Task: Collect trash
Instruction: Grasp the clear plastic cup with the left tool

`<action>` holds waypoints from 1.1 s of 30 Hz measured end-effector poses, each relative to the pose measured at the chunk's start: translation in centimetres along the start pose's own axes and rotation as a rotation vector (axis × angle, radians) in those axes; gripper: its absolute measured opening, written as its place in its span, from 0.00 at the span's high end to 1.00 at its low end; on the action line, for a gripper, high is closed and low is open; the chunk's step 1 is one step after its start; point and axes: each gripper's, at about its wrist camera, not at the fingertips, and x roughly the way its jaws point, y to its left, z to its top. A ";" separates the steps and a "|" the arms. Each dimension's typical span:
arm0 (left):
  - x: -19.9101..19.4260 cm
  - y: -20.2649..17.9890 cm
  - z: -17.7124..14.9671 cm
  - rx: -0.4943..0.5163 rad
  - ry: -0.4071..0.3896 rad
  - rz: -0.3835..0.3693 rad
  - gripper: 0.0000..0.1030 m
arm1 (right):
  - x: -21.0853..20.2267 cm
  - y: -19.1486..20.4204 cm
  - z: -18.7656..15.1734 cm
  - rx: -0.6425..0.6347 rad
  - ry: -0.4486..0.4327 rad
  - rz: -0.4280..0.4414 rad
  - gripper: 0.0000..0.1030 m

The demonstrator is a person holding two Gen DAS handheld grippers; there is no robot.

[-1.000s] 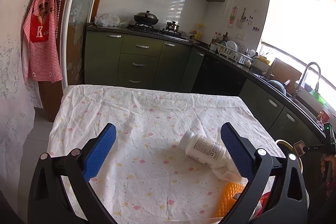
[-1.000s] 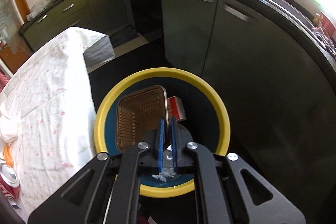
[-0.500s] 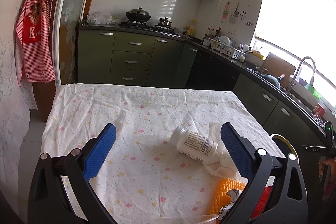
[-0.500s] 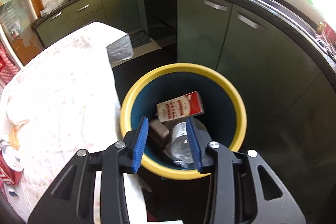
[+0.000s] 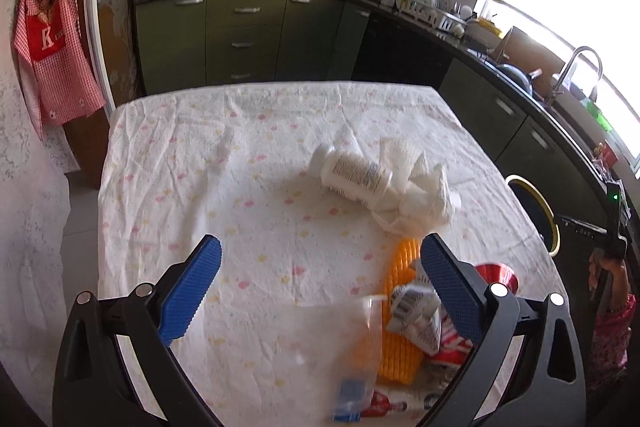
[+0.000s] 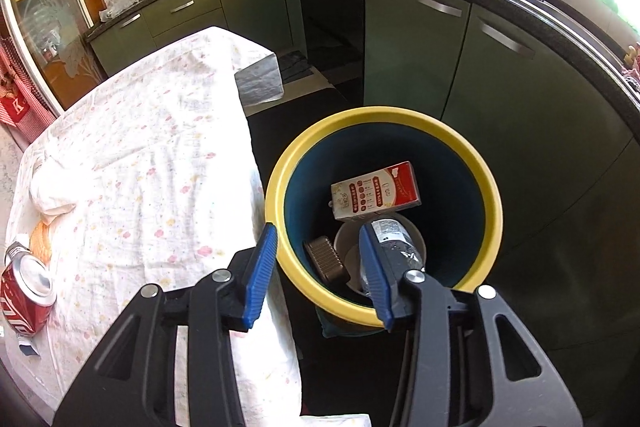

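My right gripper (image 6: 318,255) is open and empty above the yellow-rimmed blue bin (image 6: 476,163) beside the table. Inside lie a red-and-white carton (image 6: 376,195), a brown plastic tray (image 6: 324,259) and a clear bottle (image 6: 390,231). My left gripper (image 5: 320,267) is open and empty over the table. Ahead of it lie a white pill bottle (image 5: 352,173) on its side and crumpled white tissue (image 5: 416,187). Near its right finger are an orange net (image 5: 400,343), a silver wrapper (image 5: 416,311), a red can (image 5: 498,273) and a clear plastic bag (image 5: 340,343).
The table wears a white flowered cloth (image 5: 256,163). The red can (image 6: 26,289) also shows in the right wrist view at the table's edge. Green kitchen cabinets (image 6: 452,63) curve round behind the bin. A person's arm (image 5: 612,291) is at the right.
My right gripper opened and dropped the brown tray into the bin, then drew back. My left gripper pulled back and tilted down, bringing the orange net, can and bag into view.
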 end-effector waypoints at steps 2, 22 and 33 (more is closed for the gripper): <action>0.1 0.1 -0.9 -0.020 0.075 -0.016 0.05 | 0.2 0.2 -0.1 -0.003 0.003 0.012 0.60; 6.4 0.7 -4.1 -0.107 0.417 -0.104 0.05 | 0.7 0.2 -0.8 0.002 0.017 0.065 0.56; 7.1 0.9 -3.9 -0.095 0.433 -0.089 0.32 | 1.4 0.8 -0.8 -0.012 0.029 0.079 0.56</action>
